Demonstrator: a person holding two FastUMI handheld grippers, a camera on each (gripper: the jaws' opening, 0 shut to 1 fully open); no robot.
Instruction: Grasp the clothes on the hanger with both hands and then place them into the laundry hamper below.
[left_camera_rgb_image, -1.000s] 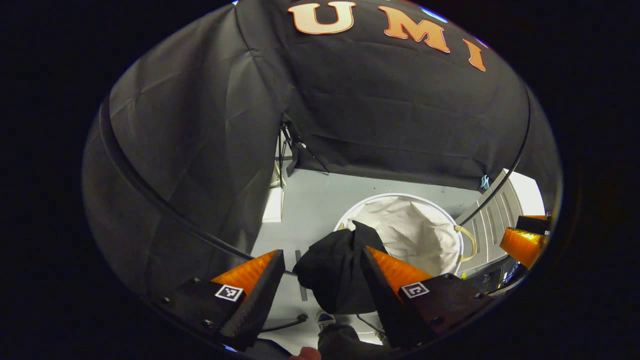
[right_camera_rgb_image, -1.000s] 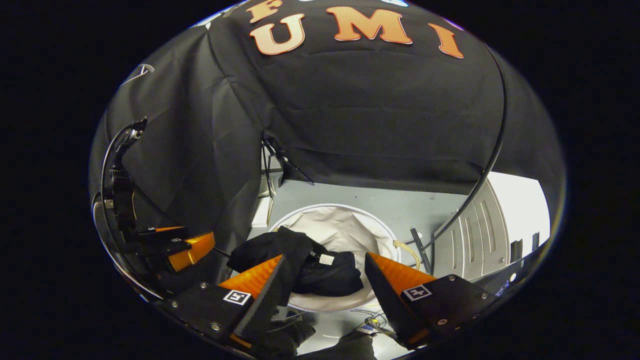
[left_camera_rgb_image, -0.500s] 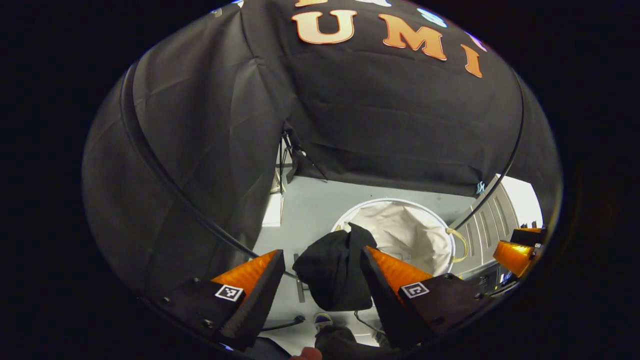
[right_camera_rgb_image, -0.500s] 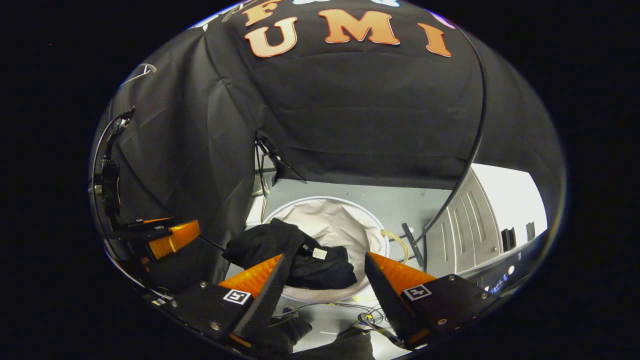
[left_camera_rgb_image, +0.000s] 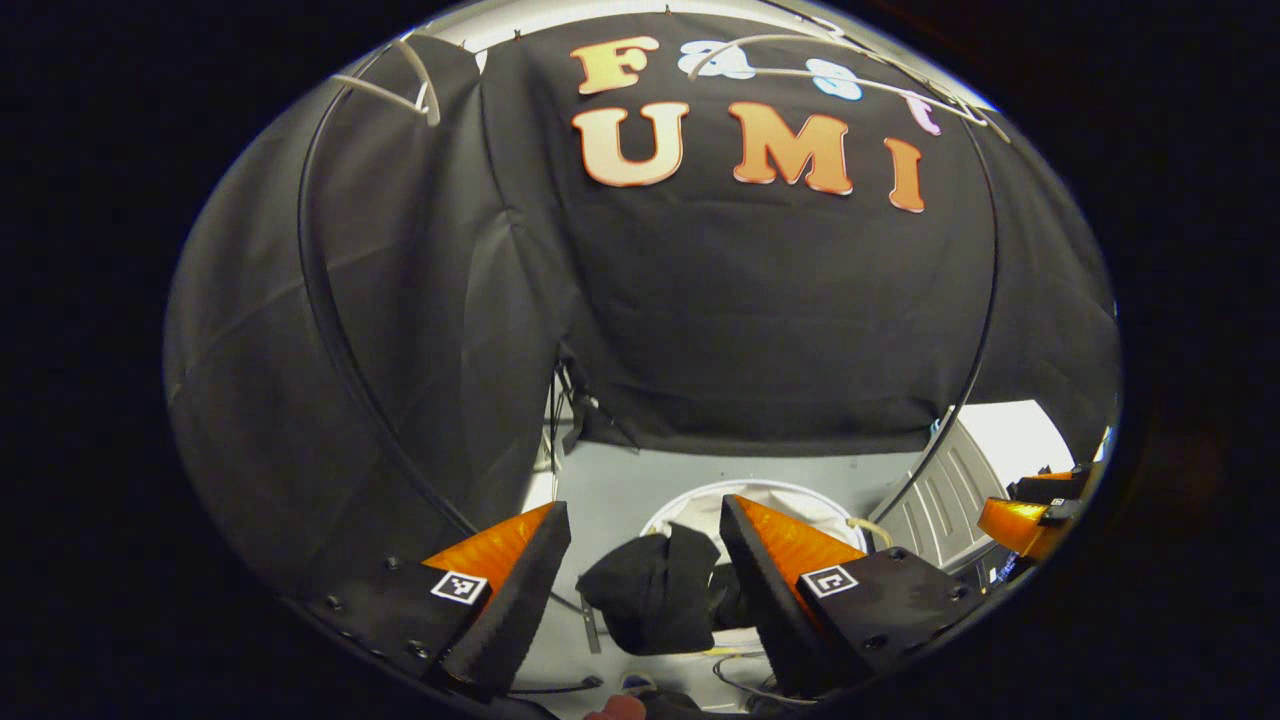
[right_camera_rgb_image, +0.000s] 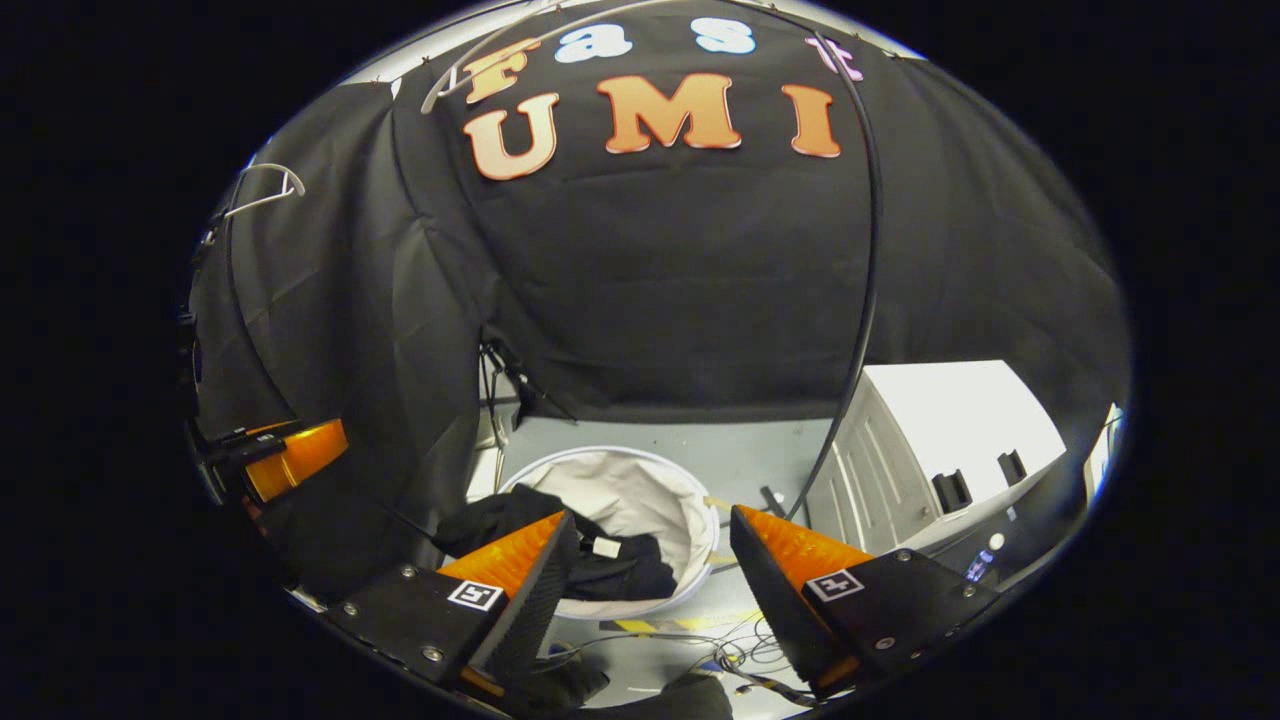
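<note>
I can read no words or numbers. My jaws carry small square black-and-white marker tags (left_camera_rgb_image: 459, 586), and the black clothes (right_camera_rgb_image: 610, 565) bear a tiny white label, illegible.

The clothes (right_camera_rgb_image: 560, 545) are black with a small white tag; the laundry hamper (right_camera_rgb_image: 640, 490) is white with a cream lining; each gripper's fingers (left_camera_rgb_image: 500, 545) are orange with black pads and a black-and-white square marker; the floor (right_camera_rgb_image: 740, 455) is grey.

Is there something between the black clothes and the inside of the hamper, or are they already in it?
Nothing visible blocks them. The black clothes lie draped over the near rim of the white hamper, partly inside and partly hanging outside. Both grippers are open and apart from them.
</note>
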